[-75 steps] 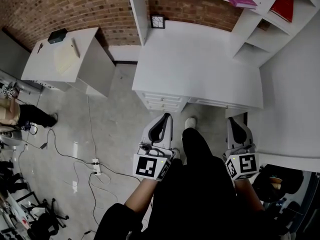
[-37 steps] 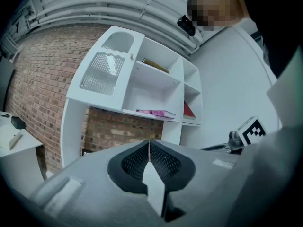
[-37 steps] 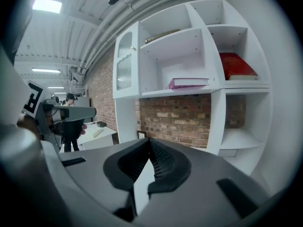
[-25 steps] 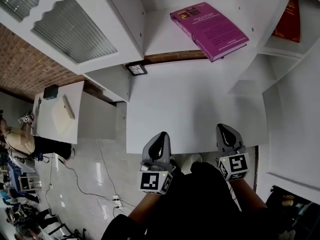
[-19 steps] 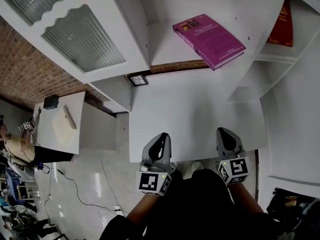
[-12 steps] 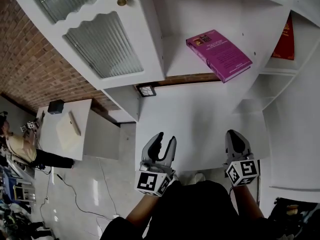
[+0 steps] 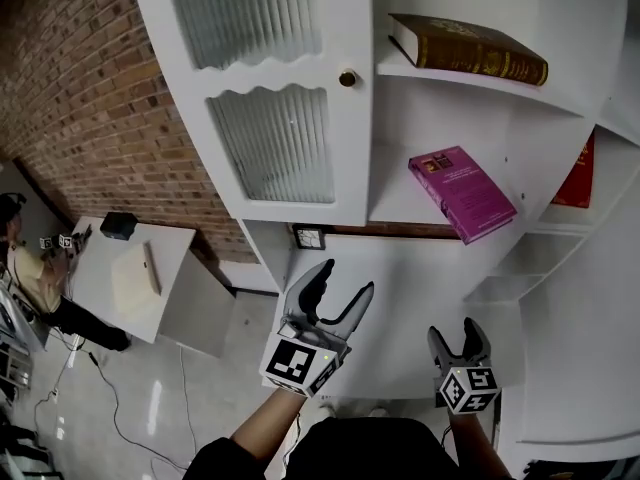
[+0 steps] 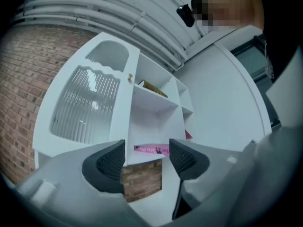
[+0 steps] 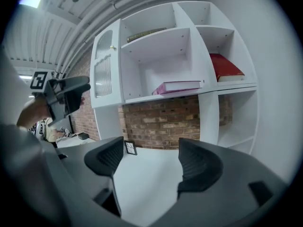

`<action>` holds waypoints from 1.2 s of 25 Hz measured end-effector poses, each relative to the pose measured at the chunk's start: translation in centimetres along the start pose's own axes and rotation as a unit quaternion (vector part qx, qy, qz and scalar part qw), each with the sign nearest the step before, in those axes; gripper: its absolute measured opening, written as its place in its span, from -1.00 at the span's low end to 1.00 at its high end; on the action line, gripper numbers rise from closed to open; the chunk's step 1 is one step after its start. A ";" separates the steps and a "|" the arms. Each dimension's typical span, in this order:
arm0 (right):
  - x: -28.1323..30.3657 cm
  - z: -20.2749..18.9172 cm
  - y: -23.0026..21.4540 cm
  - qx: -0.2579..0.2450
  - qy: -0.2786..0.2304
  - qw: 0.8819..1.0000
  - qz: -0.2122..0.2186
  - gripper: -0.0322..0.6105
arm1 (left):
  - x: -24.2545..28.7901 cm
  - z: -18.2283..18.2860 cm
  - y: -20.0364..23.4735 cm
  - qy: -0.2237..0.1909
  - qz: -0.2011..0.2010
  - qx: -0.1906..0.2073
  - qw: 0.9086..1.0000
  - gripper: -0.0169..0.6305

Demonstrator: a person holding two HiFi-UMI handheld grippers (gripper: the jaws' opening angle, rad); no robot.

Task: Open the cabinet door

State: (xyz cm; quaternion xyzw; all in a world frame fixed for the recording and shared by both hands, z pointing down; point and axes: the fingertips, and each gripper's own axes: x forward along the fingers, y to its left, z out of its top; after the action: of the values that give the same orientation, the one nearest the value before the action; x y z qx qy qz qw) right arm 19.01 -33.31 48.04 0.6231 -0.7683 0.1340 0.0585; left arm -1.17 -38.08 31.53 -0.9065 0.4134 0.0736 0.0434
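Observation:
The cabinet door is white with ribbed glass panels and stands closed, a brass knob on its right edge. My left gripper is raised below the door, well short of the knob, its jaws opening with nothing between them. In the left gripper view the door and knob lie beyond the left gripper. Lower, over the desk, my right gripper has its jaws opening, also on nothing. The right gripper view shows the right gripper, the door and the raised left gripper.
Open shelves right of the door hold a brown book, a pink book and a red book. A small framed picture stands on the white desk. A side table and a person are at the left.
The head view has swung up from the desk to the cabinet. My left gripper rose toward the door and its jaws spread. The right gripper's jaws went from shut to open.

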 end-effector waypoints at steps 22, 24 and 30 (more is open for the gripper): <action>-0.7 0.9 -1.4 0.027 -0.003 0.998 -0.061 0.16 | 12.7 22.5 5.9 -0.122 0.027 0.180 0.976 -0.11; -0.8 0.7 -1.6 0.038 -0.005 0.997 -0.064 0.16 | 13.1 22.6 6.2 -0.118 0.032 0.186 0.975 -0.15; -0.7 0.8 -2.3 0.049 -0.012 0.996 -0.071 0.16 | 13.5 23.2 6.9 -0.128 0.060 0.194 0.971 -0.45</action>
State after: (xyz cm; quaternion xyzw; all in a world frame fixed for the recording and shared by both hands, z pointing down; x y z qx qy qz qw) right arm 21.44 -33.32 47.37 0.6801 -0.7150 0.1597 0.0285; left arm 0.07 -49.38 6.29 -0.8372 0.4648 0.1095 0.2665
